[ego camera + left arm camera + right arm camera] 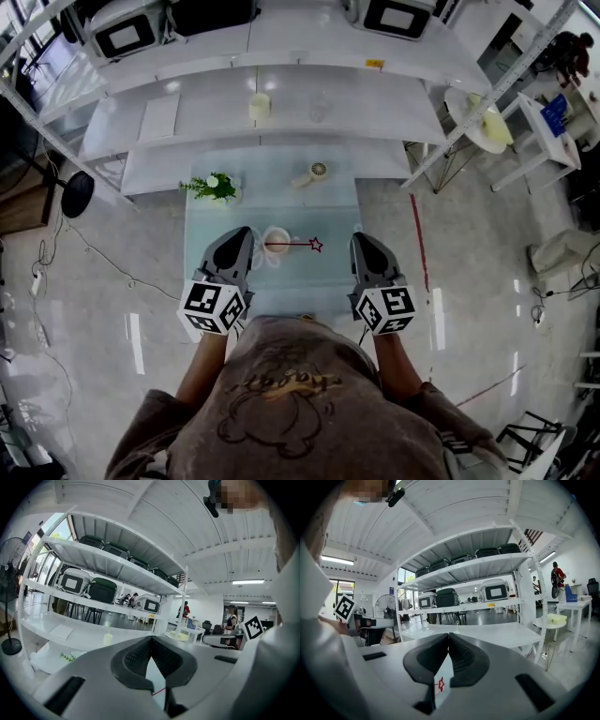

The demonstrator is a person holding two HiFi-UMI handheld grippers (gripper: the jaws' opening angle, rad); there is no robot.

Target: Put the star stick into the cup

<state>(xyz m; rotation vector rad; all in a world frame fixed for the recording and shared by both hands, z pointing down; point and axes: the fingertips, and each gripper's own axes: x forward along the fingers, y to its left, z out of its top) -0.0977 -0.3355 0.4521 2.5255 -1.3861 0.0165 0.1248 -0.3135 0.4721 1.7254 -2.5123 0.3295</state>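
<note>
On the small glass-topped table (216, 272) stands a pale cup (277, 249). The star stick (292, 245), thin and red with a star at its right end, lies level, and its left end overlaps the cup. My left gripper (242, 236) is just left of the cup, my right gripper (360, 240) a little right of the star. Neither touches them. In the left gripper view the gripper (151, 640) is shut on nothing, with the stick (159, 692) below it. The right gripper (448, 635) is shut and empty too, with the star (439, 685) below its pads.
A small green plant (214, 187) and a hand-held fan (315, 172) sit at the table's far end. Behind is a white shelf unit with a yellow cup (260, 106), a glass (320, 106) and a white sheet (159, 116). A floor fan (77, 192) stands left, a round table (487, 122) right.
</note>
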